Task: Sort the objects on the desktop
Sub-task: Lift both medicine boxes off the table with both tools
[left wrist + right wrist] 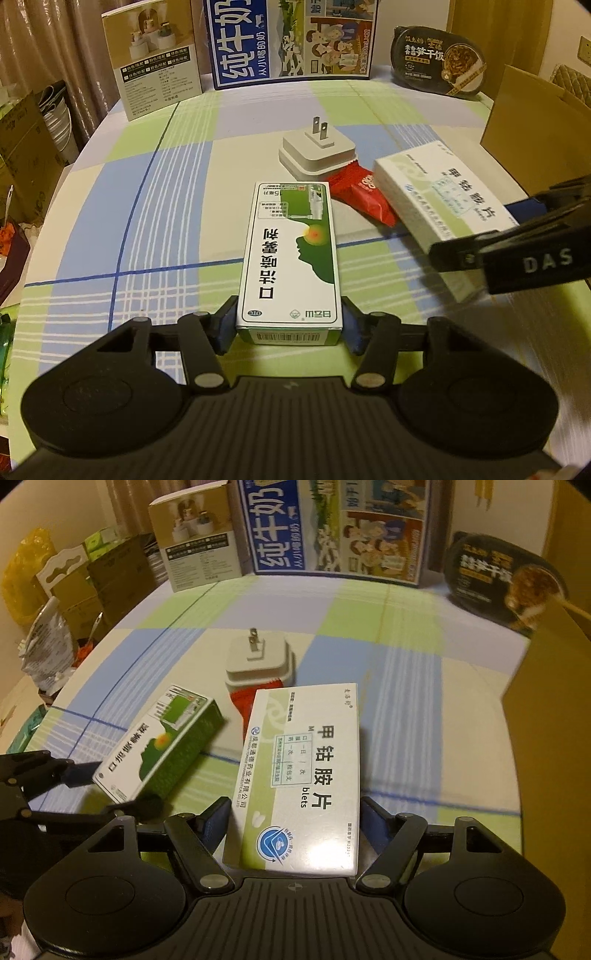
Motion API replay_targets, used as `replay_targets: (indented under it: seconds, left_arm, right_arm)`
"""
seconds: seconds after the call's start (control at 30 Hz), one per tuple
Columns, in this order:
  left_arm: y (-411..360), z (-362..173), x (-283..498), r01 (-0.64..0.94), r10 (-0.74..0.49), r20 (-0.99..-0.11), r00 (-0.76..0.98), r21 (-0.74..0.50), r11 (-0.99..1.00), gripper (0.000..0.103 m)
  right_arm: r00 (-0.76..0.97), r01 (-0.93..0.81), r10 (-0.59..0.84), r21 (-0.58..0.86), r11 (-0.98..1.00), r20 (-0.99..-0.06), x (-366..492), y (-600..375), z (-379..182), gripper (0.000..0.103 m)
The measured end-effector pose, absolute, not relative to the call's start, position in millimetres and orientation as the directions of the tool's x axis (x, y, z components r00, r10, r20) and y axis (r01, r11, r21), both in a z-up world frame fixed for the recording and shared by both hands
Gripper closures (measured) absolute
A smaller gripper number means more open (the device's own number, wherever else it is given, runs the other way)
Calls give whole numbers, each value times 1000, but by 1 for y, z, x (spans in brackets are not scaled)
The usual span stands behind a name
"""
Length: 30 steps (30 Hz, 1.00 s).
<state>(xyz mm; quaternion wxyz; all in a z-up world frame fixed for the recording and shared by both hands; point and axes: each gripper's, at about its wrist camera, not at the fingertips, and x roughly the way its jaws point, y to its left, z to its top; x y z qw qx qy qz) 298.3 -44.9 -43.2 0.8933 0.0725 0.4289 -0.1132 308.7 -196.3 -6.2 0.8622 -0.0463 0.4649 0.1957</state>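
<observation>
My left gripper point(288, 325) is shut on a green-and-white spray box point(290, 254), held just above the checked tablecloth; the box also shows in the right wrist view point(159, 749), with the left gripper point(107, 786) around its near end. My right gripper point(295, 823) is shut on a white-and-green tablet box point(303, 775), which also shows at the right of the left wrist view point(439, 206), as does the right gripper point(491, 229). A white plug adapter point(317, 153) point(258, 657) and a red snack packet point(364, 197) point(245, 701) lie on the table beyond both boxes.
A cardboard box point(532, 129) point(554, 709) stands open at the right. At the table's back stand a beige product box point(155, 59), a blue milk carton point(291, 37) and a black rice bowl pack point(439, 62). Clutter and cartons point(26, 147) sit off the left edge.
</observation>
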Motion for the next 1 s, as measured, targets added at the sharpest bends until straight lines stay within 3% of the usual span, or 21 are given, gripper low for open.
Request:
replay_targets:
  seconds: [0.43, 0.57, 0.7, 1.0]
  left_arm:
    - [-73, -24, 199, 352, -195, -795, 575, 25, 936, 53]
    - [-76, -24, 157, 351, -200, -793, 575, 19, 936, 52]
    - [-79, -23, 134, 378, -207, -784, 585, 37, 925, 38]
    - [-85, -23, 157, 374, -217, -757, 616, 39, 927, 35]
  right_arm:
    - [409, -284, 329, 223, 932, -851, 198, -250, -12, 32]
    - [426, -276, 306, 200, 940, -851, 164, -263, -10, 30]
    - [448, -257, 277, 175, 950, -850, 154, -272, -11, 22]
    - [484, -224, 282, 194, 955, -829, 162, -283, -12, 19]
